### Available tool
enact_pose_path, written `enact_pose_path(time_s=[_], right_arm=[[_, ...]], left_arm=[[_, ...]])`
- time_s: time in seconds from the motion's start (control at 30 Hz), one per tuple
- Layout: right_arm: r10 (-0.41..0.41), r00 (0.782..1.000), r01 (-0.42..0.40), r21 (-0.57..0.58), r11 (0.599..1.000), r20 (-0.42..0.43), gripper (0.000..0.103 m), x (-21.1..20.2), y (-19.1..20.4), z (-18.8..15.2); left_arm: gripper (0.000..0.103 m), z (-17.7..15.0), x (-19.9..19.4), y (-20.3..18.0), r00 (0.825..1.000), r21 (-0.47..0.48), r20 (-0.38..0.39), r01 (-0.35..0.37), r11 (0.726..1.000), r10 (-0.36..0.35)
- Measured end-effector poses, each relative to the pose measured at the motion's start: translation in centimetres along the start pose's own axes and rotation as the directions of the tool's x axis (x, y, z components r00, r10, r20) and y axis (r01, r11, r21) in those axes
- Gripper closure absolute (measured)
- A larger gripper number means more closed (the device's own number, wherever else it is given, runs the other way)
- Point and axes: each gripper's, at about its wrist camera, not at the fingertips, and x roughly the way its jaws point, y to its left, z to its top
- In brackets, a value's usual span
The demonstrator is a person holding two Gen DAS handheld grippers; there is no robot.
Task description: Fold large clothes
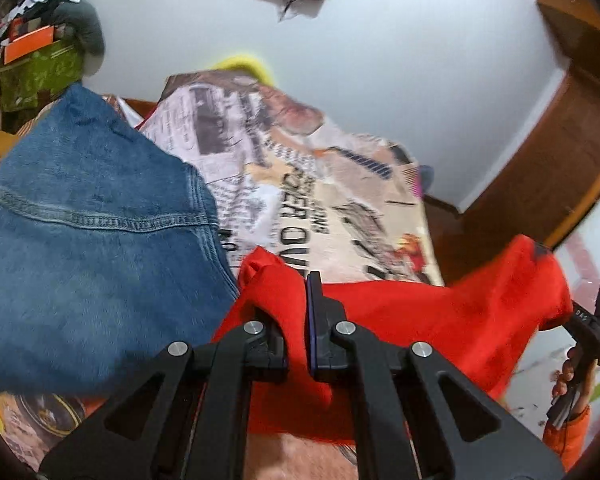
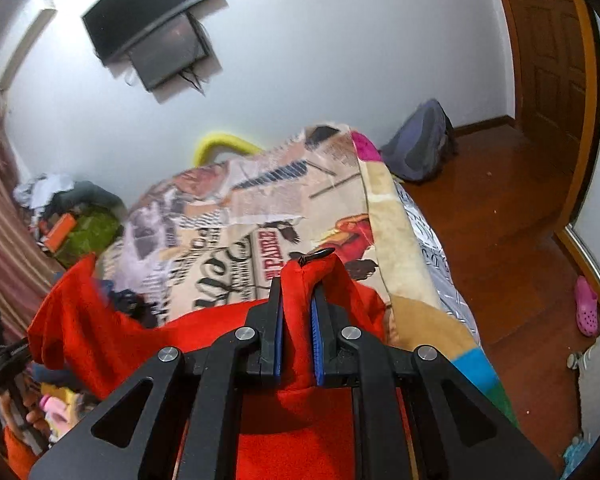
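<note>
Over printed blanket, both grippers clamp red garment.

Two cameras, one on each gripper, looking out over the bed

The left wrist camera sits just behind the left gripper and looks along its fingers, across the bed cover toward the white wall. It is very close to the red cloth, and the blue jeans fill its left side. Far at its right edge you can see the right gripper. The right wrist camera sits behind the right gripper and faces the same wall, turned more toward the door and floor. Both views share the red cloth, the bed cover, the yellow thing past the bed and the black screen.
</note>
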Motion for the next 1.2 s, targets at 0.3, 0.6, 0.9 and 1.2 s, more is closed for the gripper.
enact_pose_path(time_s=[0.3, 0.6, 0.9, 1.2], right_arm=[[-0.025, 0.996, 0.031, 0.081, 0.996, -0.083, 0.083, 5.2, -1.6, 1.6], [-0.141, 0.986, 0.146, -0.058, 0.988, 0.085, 0.031, 1.0, 1.1, 3.3], [-0.128, 0.991, 0.132, -0.195, 0.972, 0.037, 0.029, -0.1, 3.0, 1.4], [-0.132, 0.986, 0.088, -0.358, 0.929, -0.099, 0.029, 1.6, 5.9, -4.6]], left_arm=[[0.085, 1.2, 5.2, -0.5, 0.995, 0.035, -0.092, -0.04, 0.999, 0.043], [0.029, 3.3, 1.2, -1.7, 0.999, 0.003, 0.031, -0.015, 1.0, 0.015], [0.027, 0.5, -0.9, -3.3, 0.993, 0.139, 0.029, -0.114, 0.984, 0.111], [0.026, -6.8, -0.6, -0.3, 0.989, 0.052, -0.096, -0.109, 0.993, 0.113]])
